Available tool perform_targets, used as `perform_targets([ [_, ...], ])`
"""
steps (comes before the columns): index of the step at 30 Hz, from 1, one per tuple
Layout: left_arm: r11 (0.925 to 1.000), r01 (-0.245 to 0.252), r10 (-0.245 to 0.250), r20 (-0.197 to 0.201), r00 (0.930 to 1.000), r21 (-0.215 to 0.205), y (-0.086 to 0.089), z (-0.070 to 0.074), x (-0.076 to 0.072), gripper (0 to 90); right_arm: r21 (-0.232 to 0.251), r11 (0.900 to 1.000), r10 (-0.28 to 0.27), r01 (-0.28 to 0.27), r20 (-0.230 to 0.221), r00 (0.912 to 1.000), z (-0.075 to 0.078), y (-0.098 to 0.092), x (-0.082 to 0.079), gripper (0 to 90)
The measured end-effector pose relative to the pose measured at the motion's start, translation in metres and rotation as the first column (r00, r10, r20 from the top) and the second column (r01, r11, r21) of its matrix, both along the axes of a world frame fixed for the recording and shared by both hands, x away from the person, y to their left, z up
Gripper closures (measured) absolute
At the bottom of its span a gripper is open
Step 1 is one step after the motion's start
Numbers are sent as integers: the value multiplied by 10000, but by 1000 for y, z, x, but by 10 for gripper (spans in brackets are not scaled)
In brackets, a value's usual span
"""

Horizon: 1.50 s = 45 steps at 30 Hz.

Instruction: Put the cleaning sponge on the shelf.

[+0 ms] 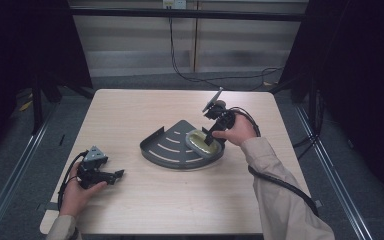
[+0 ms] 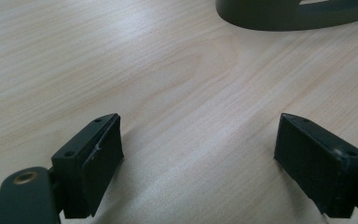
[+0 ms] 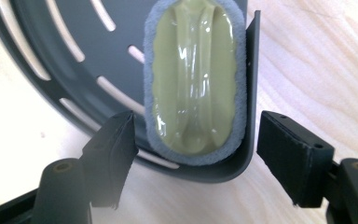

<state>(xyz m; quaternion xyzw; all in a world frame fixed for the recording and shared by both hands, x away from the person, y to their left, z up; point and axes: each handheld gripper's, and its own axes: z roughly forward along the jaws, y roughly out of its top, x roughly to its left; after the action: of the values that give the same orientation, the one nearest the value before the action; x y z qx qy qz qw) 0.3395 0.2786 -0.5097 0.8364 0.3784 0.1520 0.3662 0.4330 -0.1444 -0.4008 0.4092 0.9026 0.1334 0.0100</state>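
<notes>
Sponge [image 3: 194,79], oval and yellow-green inside a grey-blue felt border, lies flat in the dark grey slotted tray [image 1: 167,145], tucked into the tray's near right corner with its long side against the straight upright wall. In your right gripper view its glossy wrapping catches the light, and the tray's curved slots fan out beside it across the bare floor of the tray [image 3: 74,70]. Your right gripper [image 3: 196,154] hovers just above that corner with its jaws spread to either side of the sponge's near end; the pads stand clear of it, one over the tray's rim and one outside the wall, so nothing is held there. In the high view your right hand [image 1: 237,131] holds that gripper [image 1: 210,139] tilted downward over the tray, its cable trailing back along your sleeve. The tray sits near the middle of the pale wooden table [image 1: 130,200]. Well apart from it, at the table's near left, your left hand [image 1: 77,192] rests with the left gripper [image 1: 120,174] lying low on the tabletop, pointing toward the tray. In the left gripper view its jaws [image 2: 198,158] gape wide over bare wood, gripping nothing, with the tray's curved edge [image 2: 279,18] farther ahead.
</notes>
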Motion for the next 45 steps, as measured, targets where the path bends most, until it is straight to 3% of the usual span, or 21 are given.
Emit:
perform_targets([
  [13, 10000, -4, 4, 4, 10000, -3, 0, 0, 0, 146, -29, 10000, -56, 56, 120, 9999, 9, -13, -11, 193],
  [23, 10000, 9, -9, 17, 10000, 14, 0, 0, 0, 147, 330, 9993, -156, 155, 28, 9999, 12, -29, -18, 155],
  [27, 10000, -4, 4, 13, 10000, 3, 0, 0, 0, 147, 512, 9987, 62, -56, -122, 9999, 13, -33, -22, 155],
  [45, 10000, 49, -49, 3, 10000, 70, 0, 0, 0, 146, 240, 9979, 594, -594, 5, 9982, 10, -44, -41, 155],
])
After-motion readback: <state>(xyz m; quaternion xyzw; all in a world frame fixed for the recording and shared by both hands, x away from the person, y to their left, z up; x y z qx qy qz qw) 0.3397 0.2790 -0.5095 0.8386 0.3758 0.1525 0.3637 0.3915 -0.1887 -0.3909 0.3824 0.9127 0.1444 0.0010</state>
